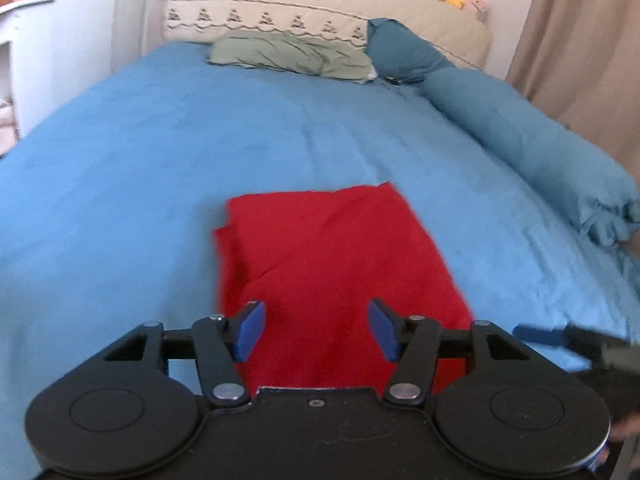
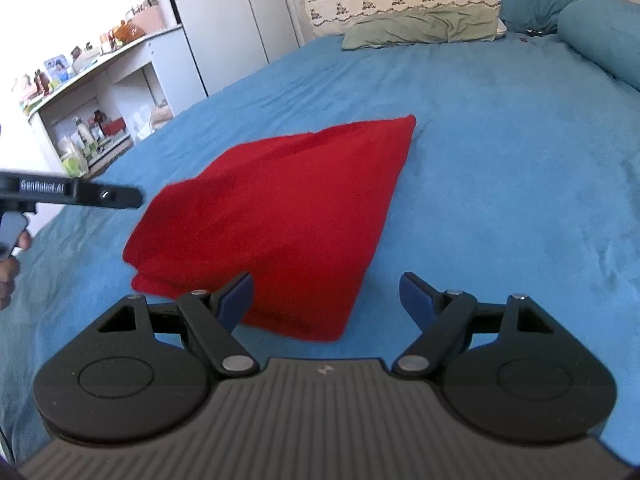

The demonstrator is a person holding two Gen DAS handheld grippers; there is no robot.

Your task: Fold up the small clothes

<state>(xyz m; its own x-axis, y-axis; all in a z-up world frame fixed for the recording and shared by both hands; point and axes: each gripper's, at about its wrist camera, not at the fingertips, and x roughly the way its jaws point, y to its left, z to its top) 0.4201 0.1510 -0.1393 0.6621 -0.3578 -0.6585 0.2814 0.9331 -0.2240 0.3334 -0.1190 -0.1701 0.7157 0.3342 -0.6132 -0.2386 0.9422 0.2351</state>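
Red cloth (image 1: 332, 272) folded, flat on blue bed (image 1: 140, 168). Left gripper (image 1: 316, 330) released, cloth at 12 o'clock. Right gripper (image 2: 326, 300) released, cloth at 11 o'clock.

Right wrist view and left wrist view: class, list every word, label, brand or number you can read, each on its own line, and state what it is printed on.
"GenRobot.AI": white lettering on the black body of the left claw, seen from the side in the right wrist view.
Bottles and boxes on the white shelf unit: labels too small and blurred to read.
Red folded cloth, blue bedsheet, embroidered cream headboard cover: no text.
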